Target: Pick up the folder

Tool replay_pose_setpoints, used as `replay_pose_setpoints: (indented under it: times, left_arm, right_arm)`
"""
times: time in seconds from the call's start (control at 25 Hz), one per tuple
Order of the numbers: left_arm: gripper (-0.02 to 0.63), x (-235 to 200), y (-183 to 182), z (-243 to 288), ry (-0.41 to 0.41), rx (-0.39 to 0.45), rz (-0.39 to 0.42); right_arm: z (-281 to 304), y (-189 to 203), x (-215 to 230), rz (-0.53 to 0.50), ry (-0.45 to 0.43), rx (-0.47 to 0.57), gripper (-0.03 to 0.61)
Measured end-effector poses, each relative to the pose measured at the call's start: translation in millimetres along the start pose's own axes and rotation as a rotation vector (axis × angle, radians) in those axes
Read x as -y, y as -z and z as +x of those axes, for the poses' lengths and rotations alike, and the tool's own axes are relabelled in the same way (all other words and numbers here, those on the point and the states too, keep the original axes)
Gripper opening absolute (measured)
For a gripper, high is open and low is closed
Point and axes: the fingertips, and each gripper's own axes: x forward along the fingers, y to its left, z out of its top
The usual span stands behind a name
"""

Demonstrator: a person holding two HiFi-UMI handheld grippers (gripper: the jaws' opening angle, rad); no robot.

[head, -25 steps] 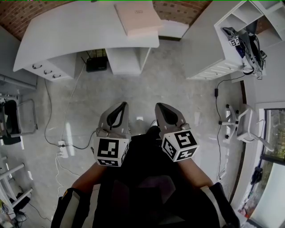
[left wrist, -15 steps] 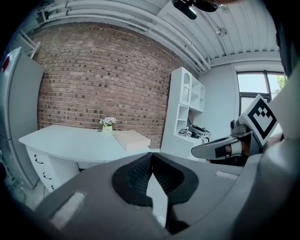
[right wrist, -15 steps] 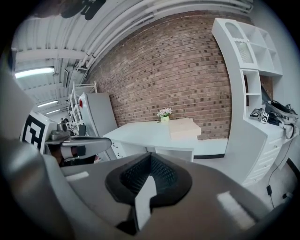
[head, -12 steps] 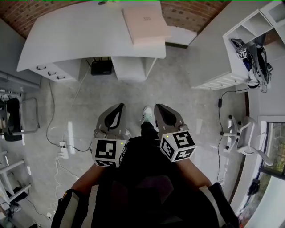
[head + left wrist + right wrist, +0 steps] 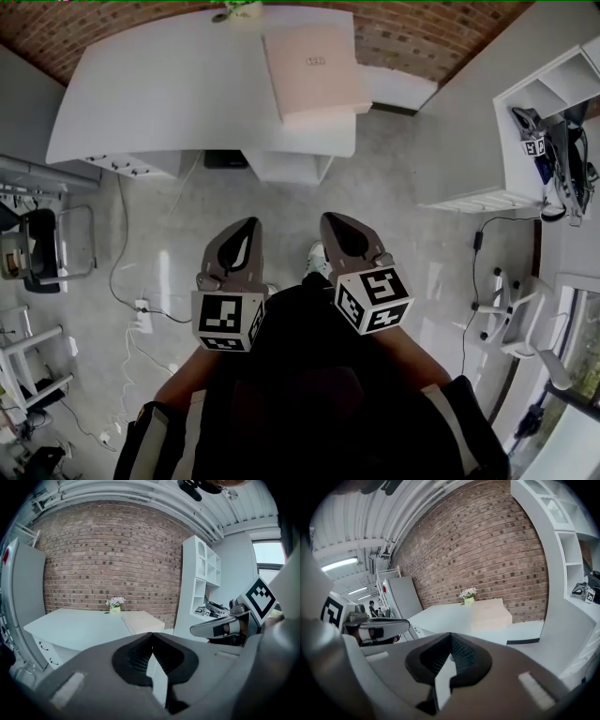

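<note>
A pale pink folder [image 5: 313,73] lies flat on the right end of a white desk [image 5: 169,94], well ahead of both grippers. It also shows in the left gripper view [image 5: 140,620] and in the right gripper view [image 5: 490,613]. My left gripper [image 5: 246,228] and my right gripper [image 5: 337,223] are held side by side over the floor, both shut and empty, jaw tips pointing toward the desk. In each gripper view the jaws meet with nothing between them, left gripper [image 5: 151,639], right gripper [image 5: 450,639].
A small pot of flowers [image 5: 115,603] stands on the desk behind the folder. A white shelf unit [image 5: 553,122] with gear is at the right, a brick wall [image 5: 422,33] behind the desk. Cables [image 5: 141,300] run over the grey floor at left, a chair [image 5: 511,309] at right.
The desk and folder have drawn nearer in the head view, sliding down the picture as I walk toward them. Both grippers stay shut and keep their places side by side.
</note>
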Motion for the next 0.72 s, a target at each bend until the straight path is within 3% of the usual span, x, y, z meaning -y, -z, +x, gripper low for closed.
replay_pose_setpoints:
  times: [0.36,0.72]
  left_arm:
    - [0.002,22,-27,65,-0.023,-0.019,0.022]
    - [0.002,29,-29,99,-0.047,-0.066,0.022]
  right_arm:
    - [16,-34,73,0.026,0.000,0.026,0.002]
    - [31,-40,106,0.043,-0.013,0.017,0.002]
